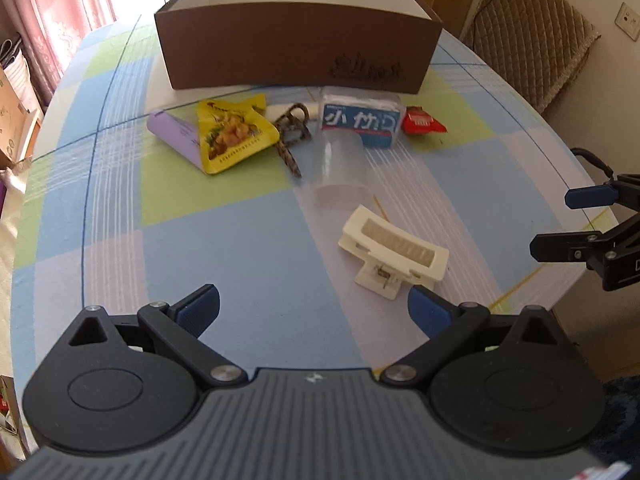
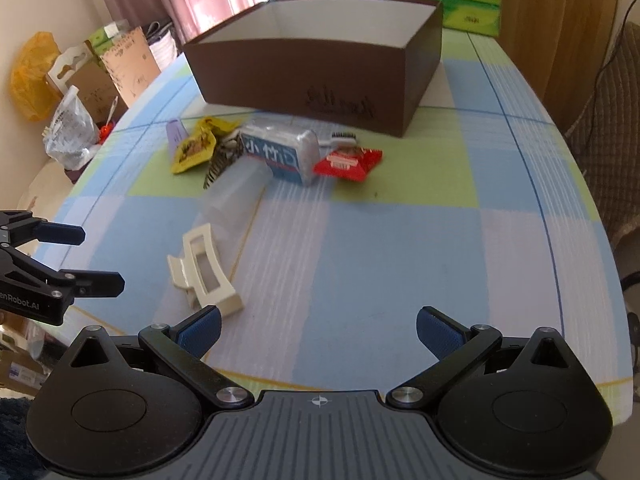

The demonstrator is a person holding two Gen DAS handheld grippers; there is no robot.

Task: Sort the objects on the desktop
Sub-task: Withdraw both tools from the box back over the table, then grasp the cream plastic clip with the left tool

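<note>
Both claws (left (image 1: 314, 312), right (image 2: 319, 330)) gape above the cream hair clip (image 1: 394, 254).

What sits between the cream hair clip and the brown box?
The clear plastic cup lies on its side just beyond the hair clip, and the blue tissue pack sits between the cup and the brown box. Both grippers are open, with nothing between them and the clip.

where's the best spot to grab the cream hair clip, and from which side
Probably the hair clip is best pinched across its long curved rectangular frame, from above. It lies flat, clear of the pile, nearest the open left gripper; the lever tabs facing that gripper look small and springy.
</note>
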